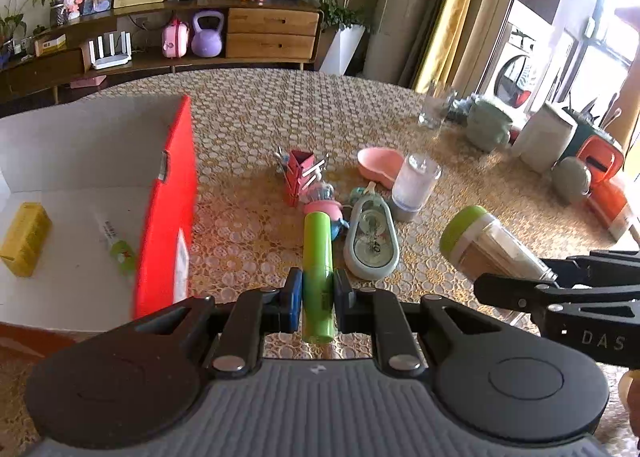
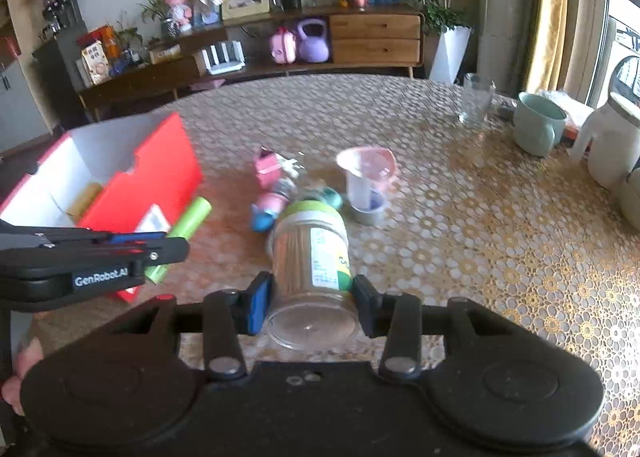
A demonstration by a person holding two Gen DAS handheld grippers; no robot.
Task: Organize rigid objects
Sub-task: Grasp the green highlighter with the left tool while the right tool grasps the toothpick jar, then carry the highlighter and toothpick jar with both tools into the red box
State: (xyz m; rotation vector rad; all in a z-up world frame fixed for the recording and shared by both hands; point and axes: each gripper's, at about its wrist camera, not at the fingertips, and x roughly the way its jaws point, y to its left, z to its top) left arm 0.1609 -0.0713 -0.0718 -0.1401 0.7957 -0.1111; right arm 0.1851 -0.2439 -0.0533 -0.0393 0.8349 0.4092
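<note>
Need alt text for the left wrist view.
The left gripper clamps a green tube above a lace-covered table, beside an open red box. At right, the right gripper holds a green-lidded jar; small toys and cups lie beyond.

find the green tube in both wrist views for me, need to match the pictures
Left wrist view: the green tube is low centre, pointing away from the camera, clamped in the left claw.
Right wrist view: the same tube is at the left edge, slanting out of the left claw's side-on profile, in front of the red box.
Shared landmark: the purple kettlebell on the wooden sideboard behind the table, upper middle in both.
</note>
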